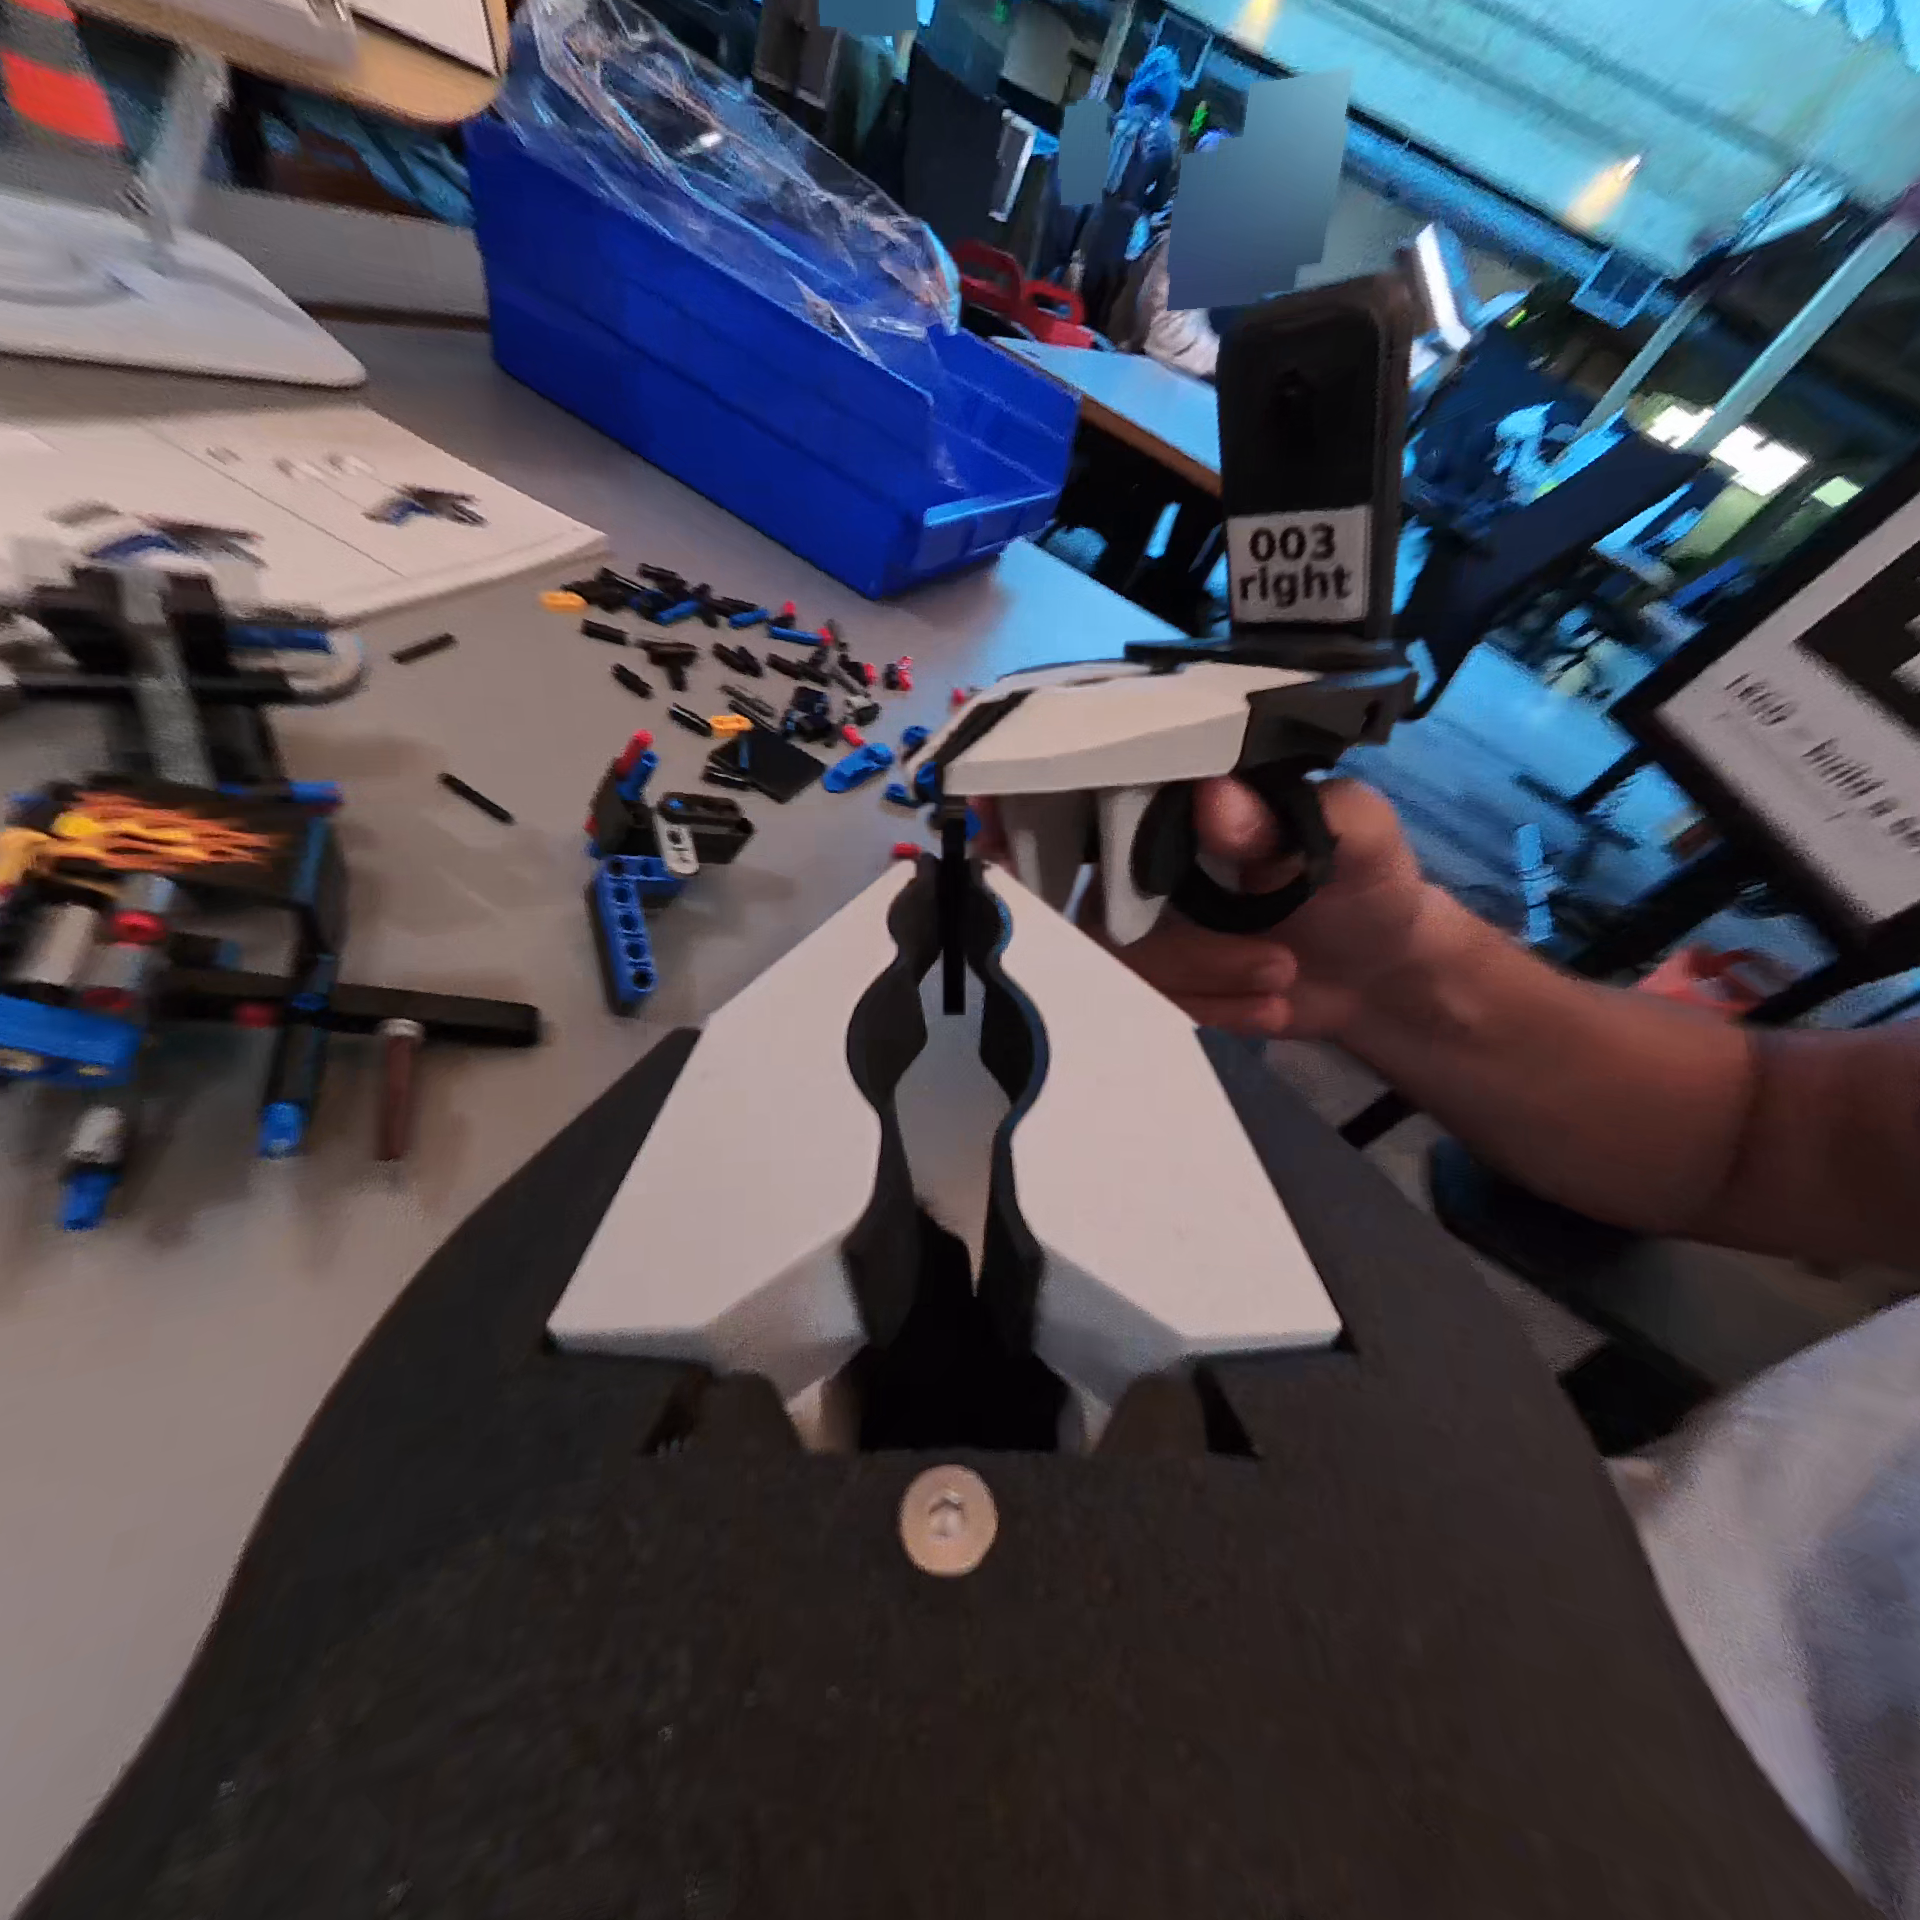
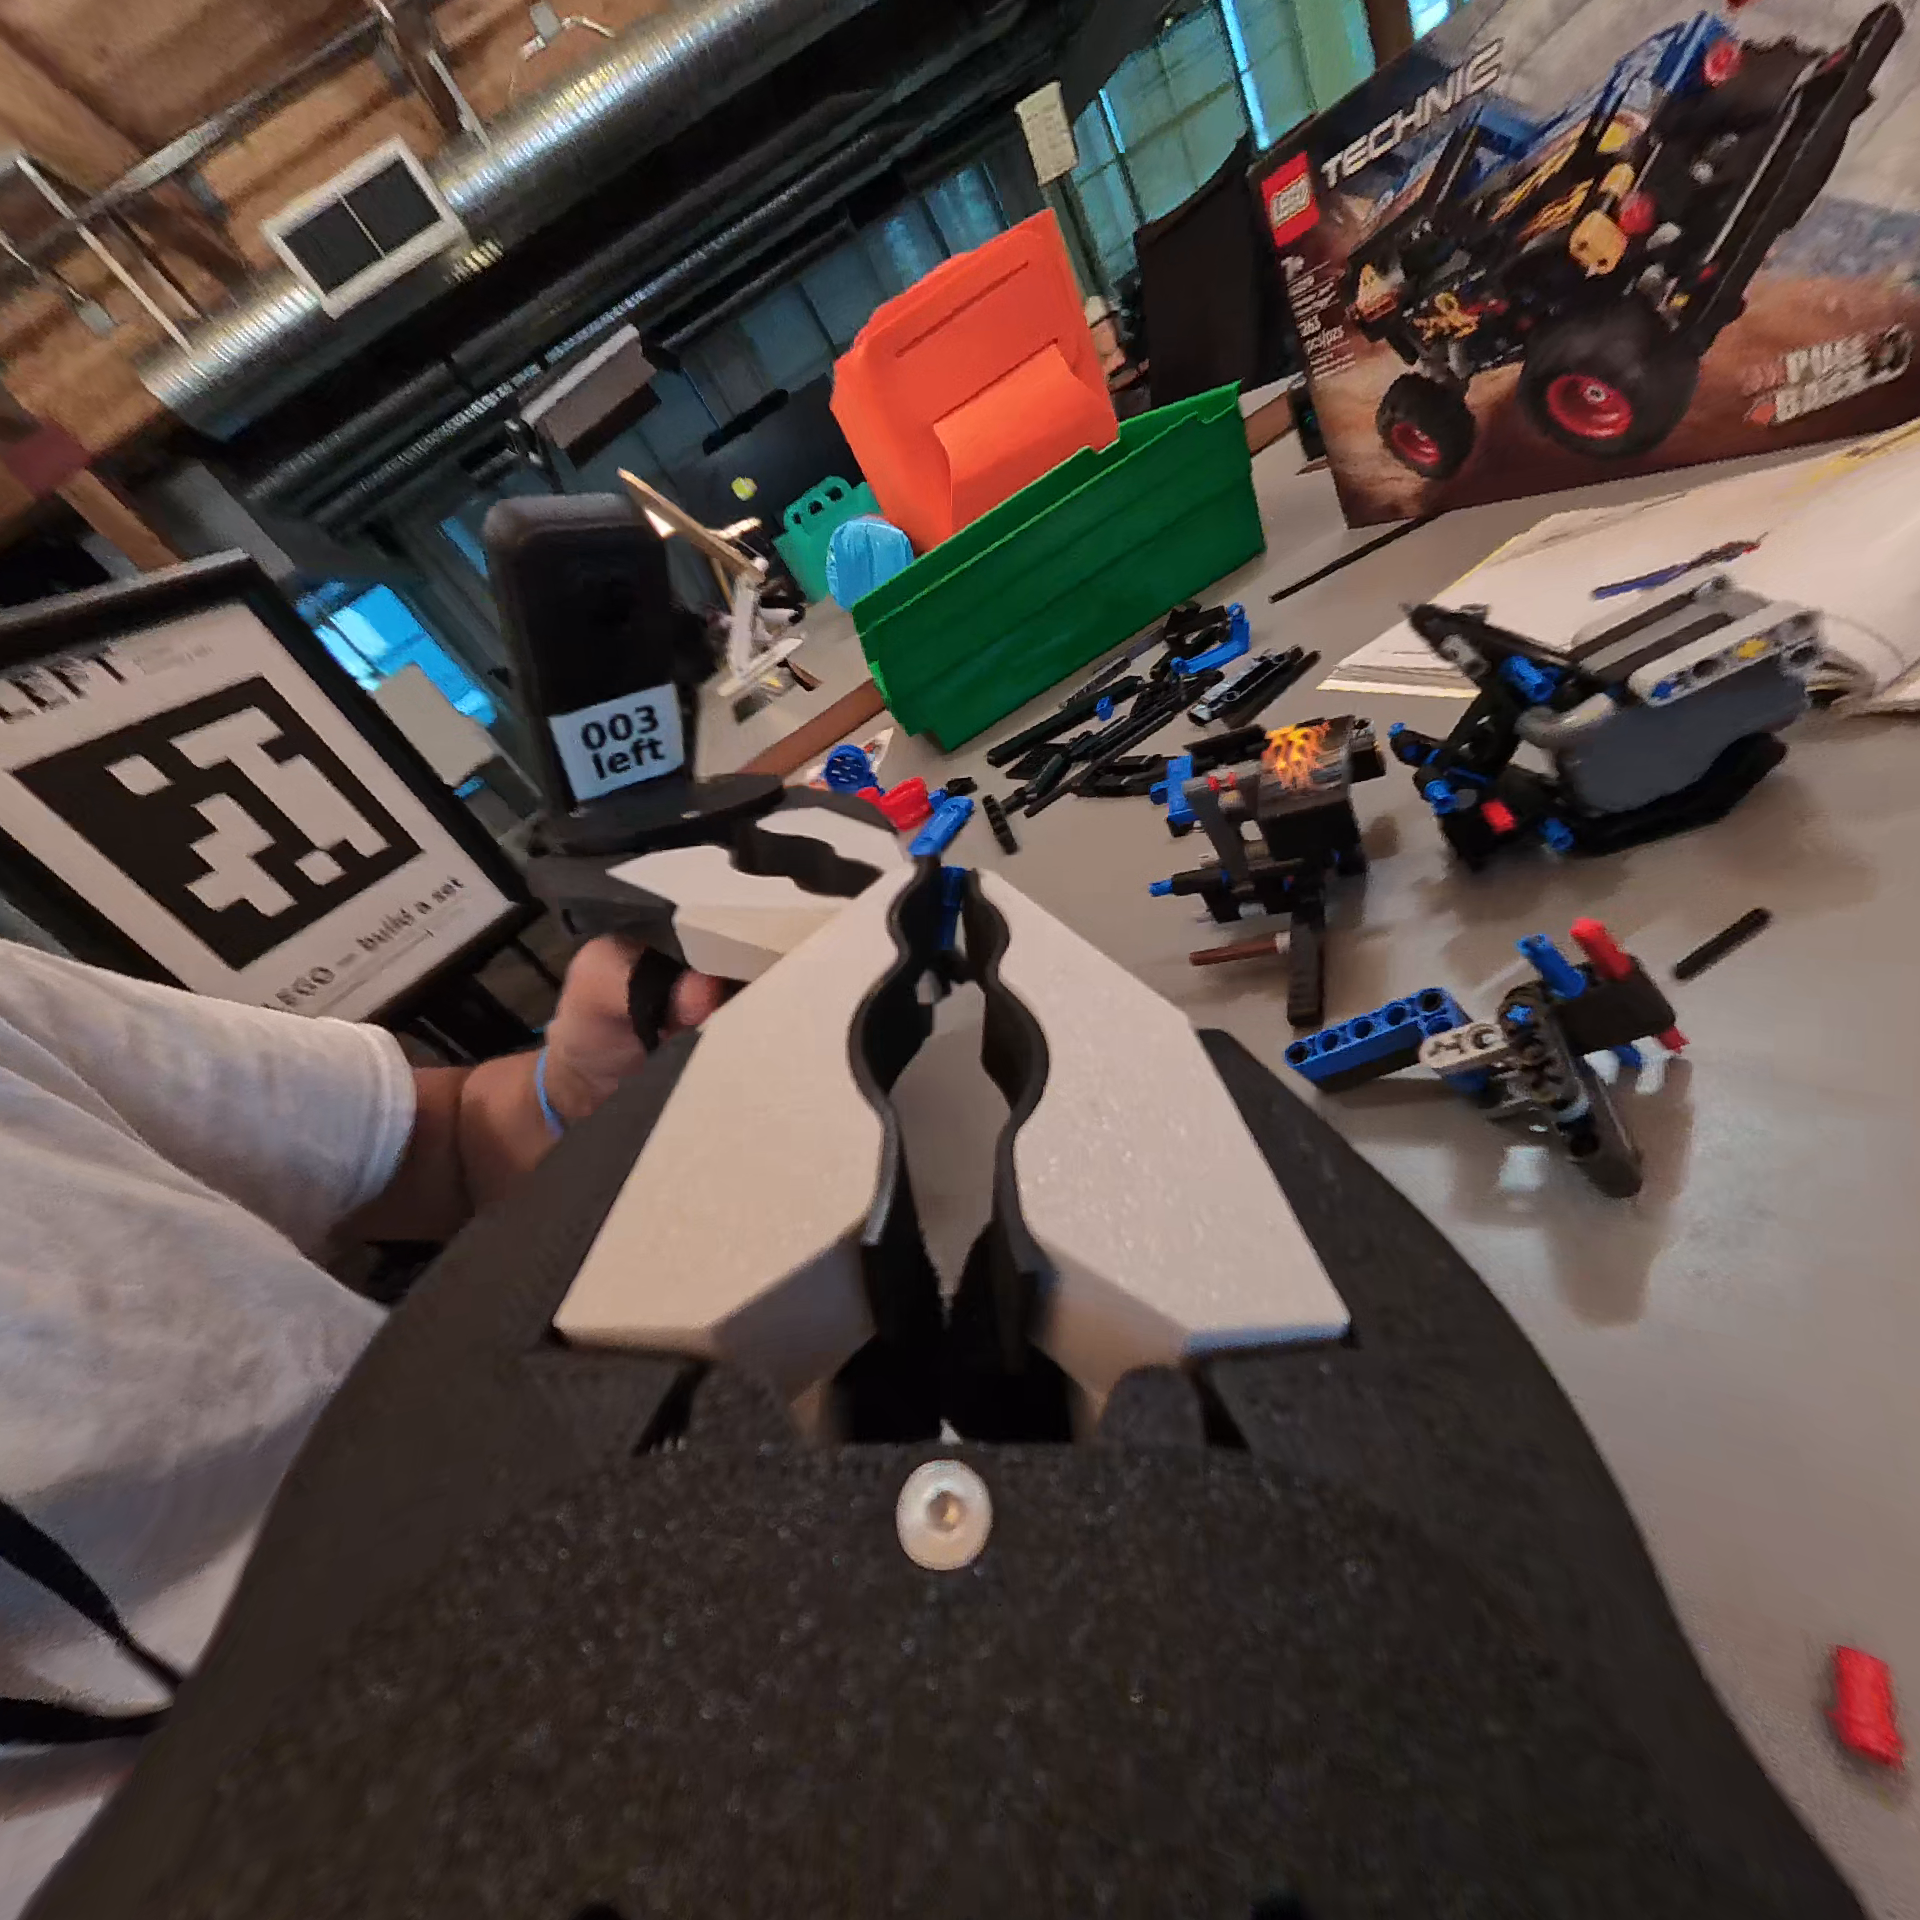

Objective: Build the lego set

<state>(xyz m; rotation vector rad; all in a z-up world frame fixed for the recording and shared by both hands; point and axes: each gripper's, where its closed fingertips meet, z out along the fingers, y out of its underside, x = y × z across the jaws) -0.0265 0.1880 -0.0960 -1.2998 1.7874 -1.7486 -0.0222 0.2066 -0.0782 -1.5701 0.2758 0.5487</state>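
My left gripper is shut on a thin black axle that stands upright between its pads above the table. My right gripper is shut on a small blue connector. The two grippers meet tip to tip: the right gripper comes in from the right in the left wrist view, and the blue connector sits at the axle's top end. The left gripper shows at the left of the right wrist view. A partly built chassis with a flame sticker lies on the table.
A small sub-assembly with a blue beam, a grey and black sub-assembly and a pile of loose parts lie on the grey table. A blue bin, a green bin, the set's box and an instruction booklet stand behind. A red piece lies near the front. My left and right fingertips are right by each other.
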